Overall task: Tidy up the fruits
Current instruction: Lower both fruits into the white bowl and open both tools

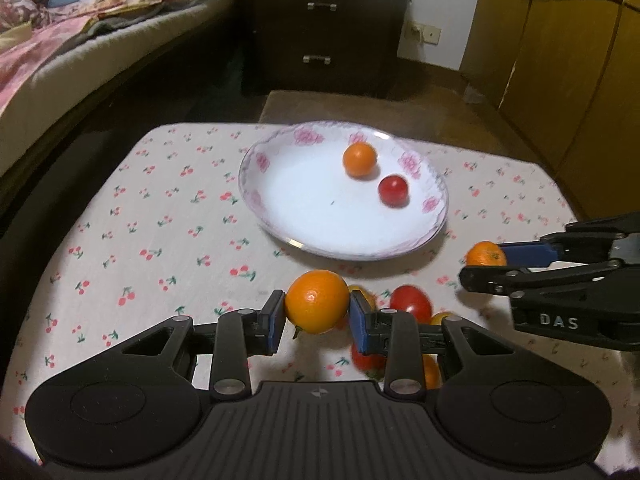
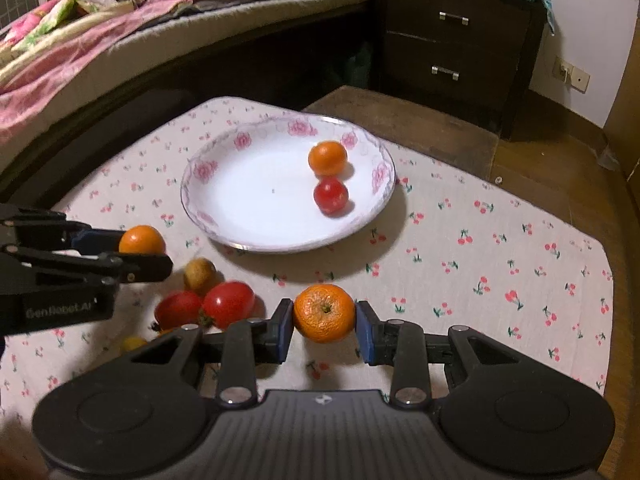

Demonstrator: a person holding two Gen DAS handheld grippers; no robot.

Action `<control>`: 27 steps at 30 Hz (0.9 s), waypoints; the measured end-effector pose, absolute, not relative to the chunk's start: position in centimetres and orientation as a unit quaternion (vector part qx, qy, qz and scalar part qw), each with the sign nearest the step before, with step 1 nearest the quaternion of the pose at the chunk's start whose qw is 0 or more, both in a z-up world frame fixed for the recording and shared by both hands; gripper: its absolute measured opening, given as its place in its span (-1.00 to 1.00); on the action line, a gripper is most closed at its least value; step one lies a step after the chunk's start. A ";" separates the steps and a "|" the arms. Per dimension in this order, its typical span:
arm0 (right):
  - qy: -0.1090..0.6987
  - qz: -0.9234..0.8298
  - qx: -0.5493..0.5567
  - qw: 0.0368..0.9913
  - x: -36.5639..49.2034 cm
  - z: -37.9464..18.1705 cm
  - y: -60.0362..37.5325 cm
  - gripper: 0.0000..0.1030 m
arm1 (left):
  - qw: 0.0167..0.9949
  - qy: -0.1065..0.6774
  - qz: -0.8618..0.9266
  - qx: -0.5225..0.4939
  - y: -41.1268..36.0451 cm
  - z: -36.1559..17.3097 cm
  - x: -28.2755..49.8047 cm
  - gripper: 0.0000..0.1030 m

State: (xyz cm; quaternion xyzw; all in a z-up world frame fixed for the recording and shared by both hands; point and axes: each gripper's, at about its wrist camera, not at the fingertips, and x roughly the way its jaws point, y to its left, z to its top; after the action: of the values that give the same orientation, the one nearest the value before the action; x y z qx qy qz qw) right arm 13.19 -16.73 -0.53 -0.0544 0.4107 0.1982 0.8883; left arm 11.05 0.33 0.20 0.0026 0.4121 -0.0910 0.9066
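Note:
A white floral plate (image 1: 280, 184) (image 2: 224, 200) holds an orange (image 1: 359, 159) (image 2: 327, 157) and a red tomato (image 1: 393, 190) (image 2: 330, 196). My left gripper (image 1: 318, 312) (image 2: 140, 254) is shut on an orange (image 1: 317, 301) (image 2: 142, 239), held above the cloth in front of the plate. My right gripper (image 2: 325, 322) (image 1: 486, 262) is shut on another orange (image 2: 325, 313) (image 1: 485, 254), right of the left one. Loose fruits lie between them: red tomatoes (image 2: 228, 304) (image 1: 410, 303) and a yellowish fruit (image 2: 199, 274).
The table has a white cherry-print cloth (image 1: 160, 220) (image 2: 480, 260). A bed (image 1: 80, 52) runs along the left, a dark drawer cabinet (image 1: 320, 28) stands behind, and wooden cupboards (image 1: 560, 60) are on the right.

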 end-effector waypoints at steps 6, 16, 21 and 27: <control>0.392 0.198 -0.045 0.897 14.3 0.7 -16.3 -0.23 | 0.912 0.400 -0.094 -0.002 -0.4 1.0 12.2 -0.19; 0.371 0.200 -0.030 0.906 18.5 1.2 -15.2 -0.23 | 0.918 0.389 -0.074 -0.003 -0.8 0.8 16.5 -0.19; 0.377 0.201 -0.035 0.903 19.9 0.3 -14.8 -0.23 | 0.916 0.394 -0.069 -0.008 -0.7 0.0 17.8 -0.19; 0.387 0.207 -0.032 0.898 20.7 -0.7 -14.6 -0.23 | 0.914 0.400 -0.066 -0.006 -0.8 -0.6 18.2 -0.19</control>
State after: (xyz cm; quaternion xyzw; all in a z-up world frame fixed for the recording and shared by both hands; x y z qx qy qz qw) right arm 20.72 -14.64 -0.72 -0.0323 0.3866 0.2072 0.8981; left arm 18.18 -0.77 -0.57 -0.0056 0.3996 -0.0657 0.9143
